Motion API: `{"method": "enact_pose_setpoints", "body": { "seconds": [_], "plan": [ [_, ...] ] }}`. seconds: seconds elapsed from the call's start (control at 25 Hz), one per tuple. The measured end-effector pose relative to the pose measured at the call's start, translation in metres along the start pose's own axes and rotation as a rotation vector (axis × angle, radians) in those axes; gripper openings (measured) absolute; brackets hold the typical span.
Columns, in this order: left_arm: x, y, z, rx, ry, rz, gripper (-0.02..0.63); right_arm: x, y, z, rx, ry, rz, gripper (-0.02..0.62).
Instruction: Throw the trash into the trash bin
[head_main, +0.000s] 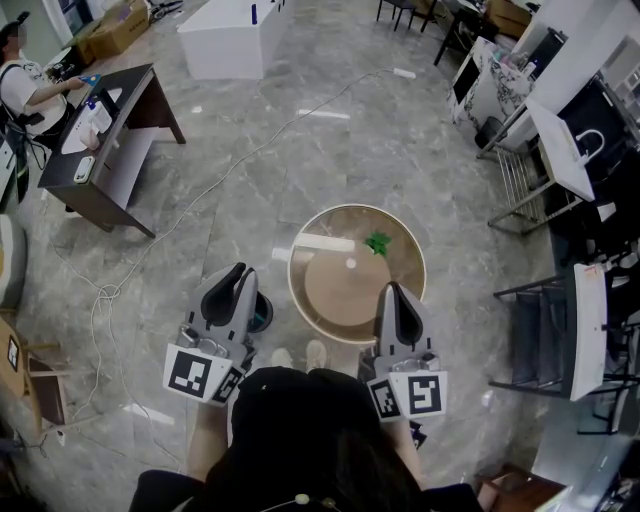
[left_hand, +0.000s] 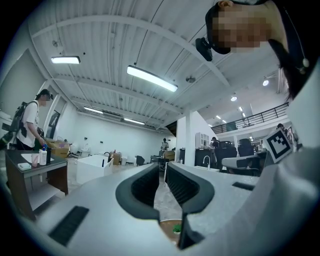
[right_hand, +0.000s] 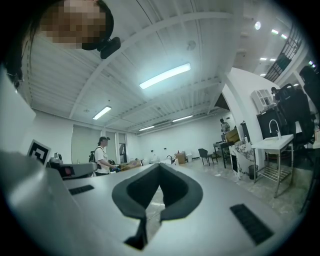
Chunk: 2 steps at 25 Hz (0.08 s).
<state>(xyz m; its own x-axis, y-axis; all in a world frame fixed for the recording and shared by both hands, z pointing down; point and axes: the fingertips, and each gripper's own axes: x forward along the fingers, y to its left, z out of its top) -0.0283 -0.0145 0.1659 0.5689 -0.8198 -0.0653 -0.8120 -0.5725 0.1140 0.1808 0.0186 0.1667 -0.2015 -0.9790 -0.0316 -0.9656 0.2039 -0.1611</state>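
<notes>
A crumpled green piece of trash (head_main: 378, 242) lies on the far part of a round wooden table (head_main: 310, 300), with a small white bit (head_main: 350, 264) nearer the middle. The same green trash (left_hand: 176, 229) shows low between the jaws in the left gripper view. A dark round bin (head_main: 263, 316) stands on the floor left of the table, partly hidden by my left gripper (head_main: 237, 275). That left gripper (left_hand: 162, 169) points level, its jaws a narrow slit apart and empty. My right gripper (head_main: 390, 290) reaches over the table's near edge; its tips (right_hand: 159, 166) meet on nothing.
A dark desk (head_main: 110, 130) with a seated person (head_main: 25, 85) is at the far left. A white counter (head_main: 225, 35) stands at the back. A cable (head_main: 200, 190) runs across the marble floor. Metal racks (head_main: 560, 330) line the right side.
</notes>
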Motion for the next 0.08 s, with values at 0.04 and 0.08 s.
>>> {"method": "enact_pose_setpoints", "body": {
  "seconds": [0.04,0.08],
  "plan": [
    [0.0006,-0.0002,-0.0004,0.000,0.001,0.001,0.052,0.0002,-0.0006,0.0000,-0.002,0.001,0.002,0.003],
    [0.0012,-0.0004,-0.0008,0.000,0.002,0.002,0.052,0.0005,-0.0012,0.0001,-0.004,0.002,0.004,0.003]
  ]
}}
